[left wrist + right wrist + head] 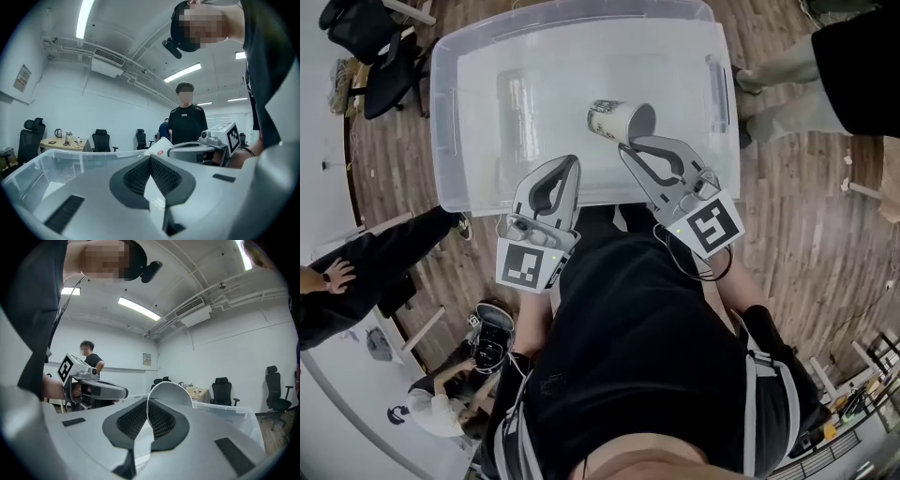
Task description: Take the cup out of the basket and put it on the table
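A white paper cup [614, 120] with a printed band hangs tilted on its side above the clear plastic bin [445, 112], mouth turned toward me. My right gripper [628, 147] is shut on its rim; in the right gripper view the cup [171, 392] wall stands between the dark pads [161, 418]. To the left, my left gripper [572, 164] is shut and empty over the bin's near edge. In the left gripper view its jaws meet at the left gripper [151, 161] tip, with the cup [159, 146] and the right gripper [197, 151] beyond.
The bin [56, 161] looks otherwise empty and stands on a wooden floor [806, 216]. A person in black [186, 123] stands beyond it; another's arm [366, 262] reaches in at the left, and legs [787, 66] show at upper right. Office chairs [370, 42] stand at the back left.
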